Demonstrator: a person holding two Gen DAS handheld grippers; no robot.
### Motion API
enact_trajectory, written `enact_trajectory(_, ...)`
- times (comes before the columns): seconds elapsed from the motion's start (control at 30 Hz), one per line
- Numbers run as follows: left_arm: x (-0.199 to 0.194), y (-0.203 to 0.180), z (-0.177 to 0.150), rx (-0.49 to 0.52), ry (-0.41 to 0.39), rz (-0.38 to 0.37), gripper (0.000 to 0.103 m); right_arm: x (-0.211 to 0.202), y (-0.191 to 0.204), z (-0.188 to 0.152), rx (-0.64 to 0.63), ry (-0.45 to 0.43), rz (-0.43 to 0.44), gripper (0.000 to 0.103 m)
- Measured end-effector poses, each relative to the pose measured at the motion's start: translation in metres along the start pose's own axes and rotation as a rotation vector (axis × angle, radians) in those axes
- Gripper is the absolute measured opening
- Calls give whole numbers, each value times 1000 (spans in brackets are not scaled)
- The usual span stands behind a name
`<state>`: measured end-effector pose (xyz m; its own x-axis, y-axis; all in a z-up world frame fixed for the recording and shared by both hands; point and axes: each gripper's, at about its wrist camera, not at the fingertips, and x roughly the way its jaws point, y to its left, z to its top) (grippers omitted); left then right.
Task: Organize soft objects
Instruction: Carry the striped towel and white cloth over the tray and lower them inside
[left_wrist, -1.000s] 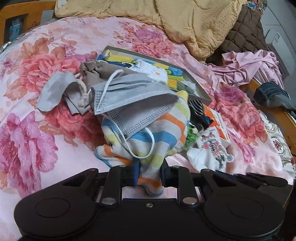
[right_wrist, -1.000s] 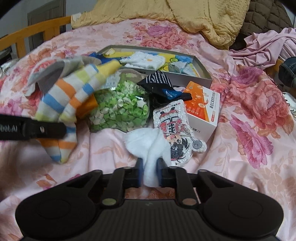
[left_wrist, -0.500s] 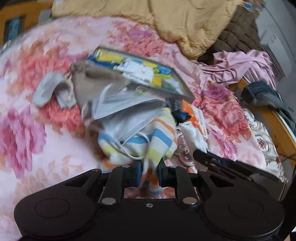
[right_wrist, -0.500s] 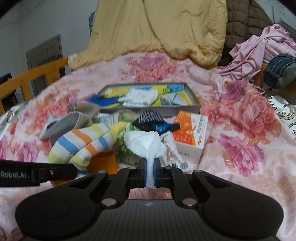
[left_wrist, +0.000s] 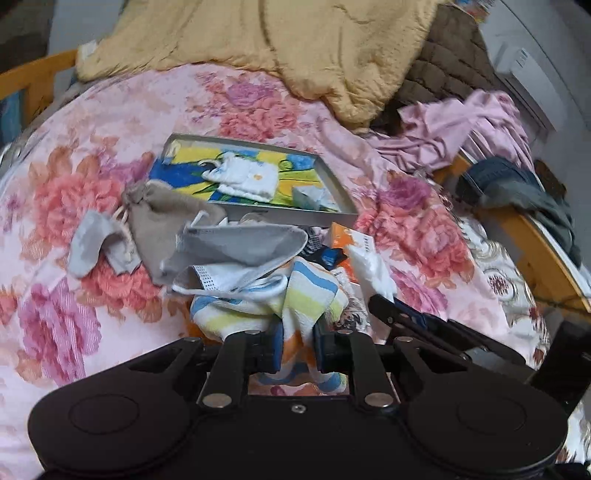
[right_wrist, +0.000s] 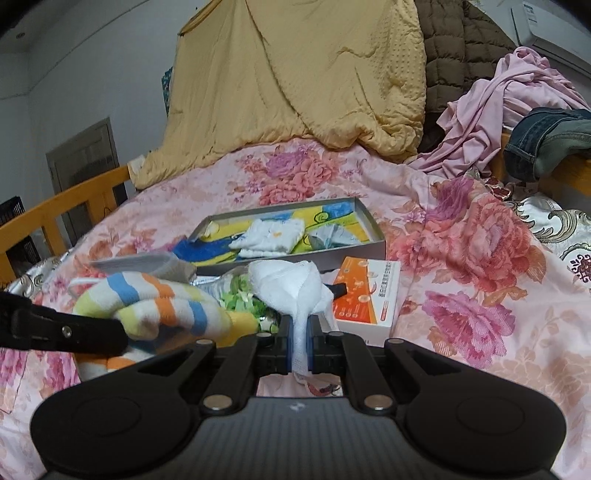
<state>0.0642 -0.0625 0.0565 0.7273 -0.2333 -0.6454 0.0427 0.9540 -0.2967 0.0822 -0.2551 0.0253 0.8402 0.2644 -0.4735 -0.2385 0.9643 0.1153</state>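
My left gripper (left_wrist: 297, 350) is shut on a striped sock (left_wrist: 295, 295) and holds it above the bed; a grey face mask (left_wrist: 240, 251) lies draped over the sock. My right gripper (right_wrist: 300, 341) is shut on a white cloth (right_wrist: 291, 284) and holds it up. The striped sock also shows at the left of the right wrist view (right_wrist: 155, 306). The open grey box (right_wrist: 369, 218) with a white cloth (right_wrist: 273, 236) and colourful items inside lies beyond both grippers on the floral bed.
A beige drawstring pouch (left_wrist: 159, 214) and a grey cloth (left_wrist: 88, 243) lie left of the box. An orange carton (right_wrist: 369, 299) and a bag of green pieces (right_wrist: 243, 299) sit in front of it. A yellow quilt (right_wrist: 295, 74), pink clothes (right_wrist: 517, 96) and jeans (right_wrist: 550, 136) lie behind.
Both grippers have lifted their cloths off the bed and risen. The white cloth left the bed surface; the striped sock with the mask hangs higher.
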Motion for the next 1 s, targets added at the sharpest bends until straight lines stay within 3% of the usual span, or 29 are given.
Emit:
enact_trajectory(0.2,-2,5,12,21,7,31,17,-6,0,5,10,-33,18,8)
enact_trajectory(0.43,-5,5,28,6,9,8,17,-17,4,10,-24,-99,24,8)
enact_trajectory(0.77,-4,6,45,89,196,-4,17,-22,3,16,-29,-119,69,8)
enact_trajectory(1.0,3,19,50,145,292,28,17,-27,24,13,-139,-157,209,8)
